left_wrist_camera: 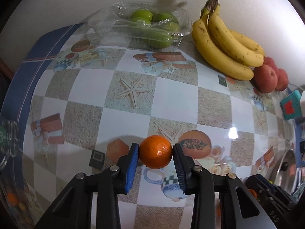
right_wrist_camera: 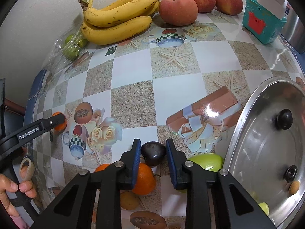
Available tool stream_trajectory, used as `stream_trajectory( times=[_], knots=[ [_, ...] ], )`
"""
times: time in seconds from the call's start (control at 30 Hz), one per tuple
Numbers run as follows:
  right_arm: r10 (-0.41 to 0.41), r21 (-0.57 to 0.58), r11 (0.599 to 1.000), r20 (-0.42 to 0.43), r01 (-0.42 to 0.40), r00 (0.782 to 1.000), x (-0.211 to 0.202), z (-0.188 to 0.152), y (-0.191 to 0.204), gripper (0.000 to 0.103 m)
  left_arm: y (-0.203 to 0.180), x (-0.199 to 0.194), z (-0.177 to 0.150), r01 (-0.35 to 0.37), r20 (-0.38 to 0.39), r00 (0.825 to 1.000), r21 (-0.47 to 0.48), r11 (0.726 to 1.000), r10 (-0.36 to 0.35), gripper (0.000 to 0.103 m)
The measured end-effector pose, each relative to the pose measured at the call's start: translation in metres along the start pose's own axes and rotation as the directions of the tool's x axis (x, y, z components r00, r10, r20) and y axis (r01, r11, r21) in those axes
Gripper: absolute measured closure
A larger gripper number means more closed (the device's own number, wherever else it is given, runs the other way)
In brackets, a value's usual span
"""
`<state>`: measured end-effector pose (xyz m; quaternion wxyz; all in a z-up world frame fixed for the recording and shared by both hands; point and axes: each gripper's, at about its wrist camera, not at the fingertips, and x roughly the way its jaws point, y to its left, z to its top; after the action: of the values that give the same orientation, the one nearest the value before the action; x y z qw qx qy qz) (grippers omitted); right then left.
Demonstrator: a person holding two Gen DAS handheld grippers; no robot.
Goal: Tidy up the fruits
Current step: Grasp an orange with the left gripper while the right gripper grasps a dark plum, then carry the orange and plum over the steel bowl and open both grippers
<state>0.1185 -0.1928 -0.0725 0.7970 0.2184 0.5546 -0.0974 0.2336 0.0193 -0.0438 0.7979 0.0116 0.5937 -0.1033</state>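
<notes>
1. Table (right_wrist_camera: 133, 80): flat top under glossy oilcloth printed with checks, starfish and gift boxes; glare spots suggest a slick surface. Most fruit lies on it in loose groups, so sorting looks early to mid-way, as a judgement.
2. Steel lid (right_wrist_camera: 266, 152): big, round, shiny metal with a black knob, at the right edge near the right gripper. Not a fruit.
3. Bananas (left_wrist_camera: 226, 43): one curved yellow bunch with brown speckles, smooth skin, at the back by the wall. Looks already placed.
4. Clear tray (left_wrist_camera: 116, 22): thin crinkly plastic clamshell holding smooth green fruits, back left beside the bananas.
5. Apples (right_wrist_camera: 178, 9): three round, matt red ones just right of the bananas at the back. This back row reads as the sorted part.
6. Green apple (right_wrist_camera: 207, 162): waxy, round, touching or just beside the lid rim, unsorted.
7. Second orange (right_wrist_camera: 144, 179): pebbled peel, in the front cluster under the right gripper, with more orange and yellow fruit partly hidden beside it. Still to sort.
8. Orange (left_wrist_camera: 155, 152): small, round, dimpled shiny peel. Left gripper (left_wrist_camera: 155, 148) is clamped on it, blue ribbed pads on both sides, near the table's front left.
9. Dark plum (right_wrist_camera: 153, 152): smooth, nearly black, glossy. Right gripper (right_wrist_camera: 153, 147) has narrowed onto it, pads pressing both sides, in the front cluster.
</notes>
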Motion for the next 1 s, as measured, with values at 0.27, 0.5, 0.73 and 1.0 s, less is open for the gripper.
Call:
stream_trajectory(
  times=[0.27,0.5,0.73,1.0],
  knots=[
    [0.030,0.024,0.999,0.004,-0.030,1.000,-0.004,-0.002,-0.001,0.076,-0.007,-0.033,-0.022,0.013,0.059,0.998,-0.089,0.996,-0.008,0.064],
    [0.080,0.033,0.996,0.049,-0.082,0.996,-0.030,-0.007,-0.001,0.076,-0.027,-0.067,-0.043,0.008,0.119,0.993,-0.129,0.992,0.007,0.064],
    [0.103,0.048,0.993,0.086,-0.107,0.991,-0.055,-0.018,-0.006,0.076,-0.042,-0.083,-0.069,0.007,0.146,0.989,-0.133,0.991,0.013,0.064],
    [0.083,0.056,0.994,0.116,-0.090,0.990,-0.071,-0.028,-0.014,0.076,-0.059,-0.074,-0.092,-0.032,0.135,0.990,-0.076,0.997,0.042,0.064]
  ],
)
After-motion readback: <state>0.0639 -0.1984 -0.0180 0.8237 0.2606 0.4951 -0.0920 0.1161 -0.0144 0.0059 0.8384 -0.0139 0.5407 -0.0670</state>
